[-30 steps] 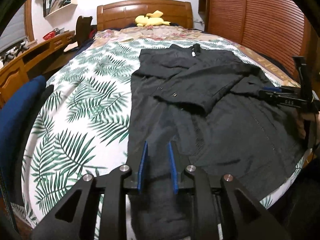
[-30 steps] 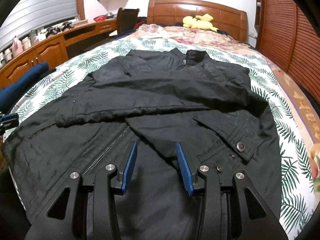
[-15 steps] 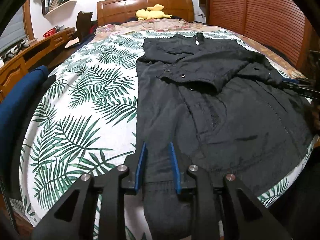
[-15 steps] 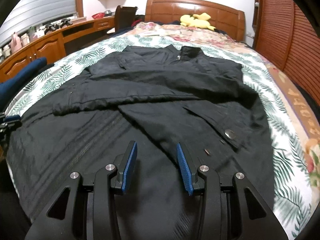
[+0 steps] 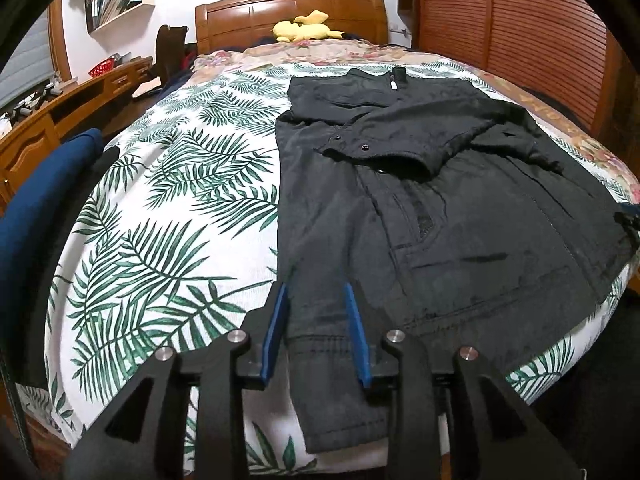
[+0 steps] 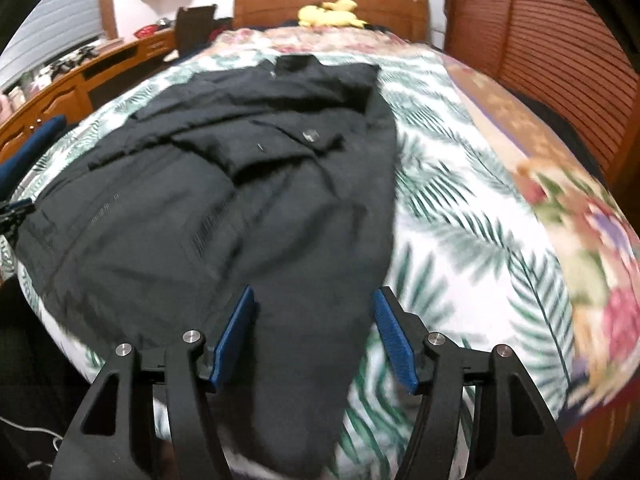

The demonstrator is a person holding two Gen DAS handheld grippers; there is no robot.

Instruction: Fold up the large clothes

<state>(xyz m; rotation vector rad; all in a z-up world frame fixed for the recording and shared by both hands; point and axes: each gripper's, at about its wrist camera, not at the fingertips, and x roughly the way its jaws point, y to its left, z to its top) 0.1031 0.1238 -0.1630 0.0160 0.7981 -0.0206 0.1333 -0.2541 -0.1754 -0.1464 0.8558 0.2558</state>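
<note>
A black jacket [image 5: 420,200] lies spread on the palm-leaf bedspread [image 5: 172,208], collar toward the headboard, both sleeves folded across the chest. My left gripper [image 5: 314,300] is open over the jacket's near left hem corner, its jaws either side of the fabric edge. In the right wrist view the jacket [image 6: 240,184] fills the left and middle, somewhat blurred. My right gripper [image 6: 314,308] is wide open over the jacket's near right hem corner. The right gripper's tip [image 5: 628,216] shows at the right edge of the left wrist view; the left gripper's tip [image 6: 16,210] shows at the right wrist view's left edge.
A wooden headboard [image 5: 292,12] with a yellow plush toy [image 5: 304,30] stands at the far end. A wooden desk [image 5: 52,112] and a blue chair [image 5: 44,200] are on the left. A slatted wooden wardrobe [image 5: 532,40] lines the right side. A floral quilt [image 6: 560,184] covers the bed's right edge.
Both grippers have pulled back toward the foot of the bed, each to its own hem corner. The right gripper has swung right and opened wider. The jacket lies as before.
</note>
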